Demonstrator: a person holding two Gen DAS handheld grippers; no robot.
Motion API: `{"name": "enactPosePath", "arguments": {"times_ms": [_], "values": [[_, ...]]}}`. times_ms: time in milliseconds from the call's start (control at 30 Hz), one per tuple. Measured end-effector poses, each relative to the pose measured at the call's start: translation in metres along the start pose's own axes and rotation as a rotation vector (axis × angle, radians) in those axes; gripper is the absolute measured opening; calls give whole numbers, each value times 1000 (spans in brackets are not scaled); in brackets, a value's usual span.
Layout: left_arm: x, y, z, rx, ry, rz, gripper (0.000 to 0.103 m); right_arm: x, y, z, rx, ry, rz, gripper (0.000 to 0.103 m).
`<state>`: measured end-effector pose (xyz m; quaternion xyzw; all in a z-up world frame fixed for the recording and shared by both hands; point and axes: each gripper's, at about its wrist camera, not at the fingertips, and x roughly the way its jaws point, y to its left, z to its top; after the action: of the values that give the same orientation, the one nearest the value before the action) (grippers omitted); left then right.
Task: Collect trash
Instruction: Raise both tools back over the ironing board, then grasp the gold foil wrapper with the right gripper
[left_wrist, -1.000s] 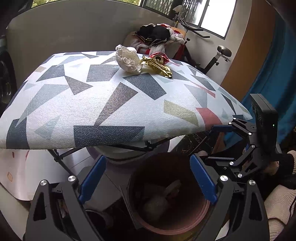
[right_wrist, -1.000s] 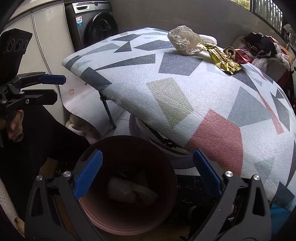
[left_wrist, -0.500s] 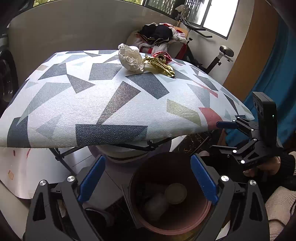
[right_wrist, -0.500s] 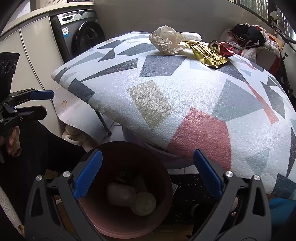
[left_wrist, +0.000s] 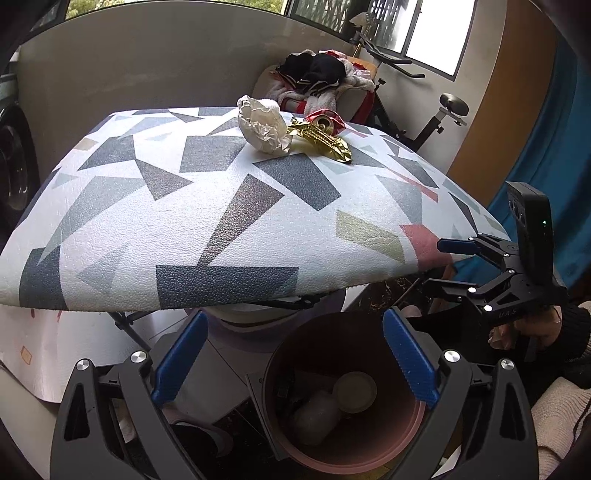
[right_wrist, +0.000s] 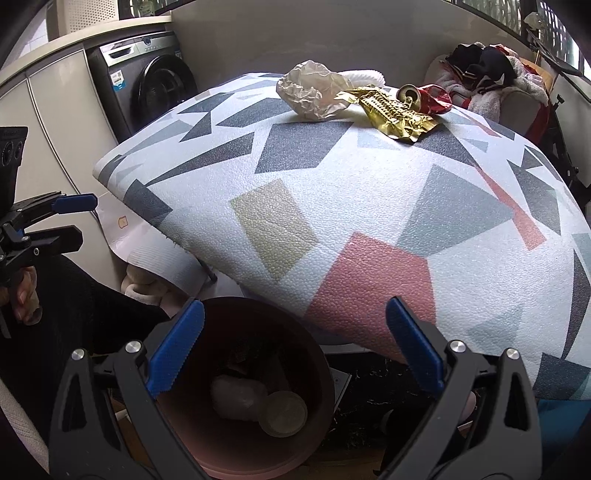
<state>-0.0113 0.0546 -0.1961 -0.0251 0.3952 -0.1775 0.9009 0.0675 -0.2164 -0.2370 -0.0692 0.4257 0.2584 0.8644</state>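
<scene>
A brown-pink trash bin (left_wrist: 410, 439) (right_wrist: 317, 380) stands on the floor below the table's near edge, holding a crumpled white piece and a round lid. On the far side of the patterned table (left_wrist: 229, 221) (right_wrist: 369, 206) lie a crumpled white paper (left_wrist: 263, 124) (right_wrist: 312, 92), a gold wrapper (left_wrist: 323, 142) (right_wrist: 395, 110) and a crushed red can (left_wrist: 327, 120) (right_wrist: 424, 96). My left gripper (left_wrist: 291, 362) is open and empty above the bin. My right gripper (right_wrist: 295, 347) is open and empty above the bin; it also shows in the left wrist view (left_wrist: 447, 264).
A washing machine (right_wrist: 147, 85) stands at the left. A chair piled with clothes (left_wrist: 321, 79) and an exercise bike (left_wrist: 439, 114) stand behind the table. Folding table legs (left_wrist: 129, 325) are near the bin. A blue curtain (left_wrist: 554, 166) hangs at right.
Both grippers have risen and tilted up, so the table fills more of each view. The trash in the bin settled: a round lid now lies beside the white crumpled piece.
</scene>
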Motion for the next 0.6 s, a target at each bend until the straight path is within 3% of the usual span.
{"name": "enactPosePath", "arguments": {"times_ms": [333,600], "values": [[5,5,41,39,-48,9,95,4,-47,65,1,-27,-59,97],[19,20,68,19,-69,19,95,39,-74,140,-42,-32,-94,97]]}}
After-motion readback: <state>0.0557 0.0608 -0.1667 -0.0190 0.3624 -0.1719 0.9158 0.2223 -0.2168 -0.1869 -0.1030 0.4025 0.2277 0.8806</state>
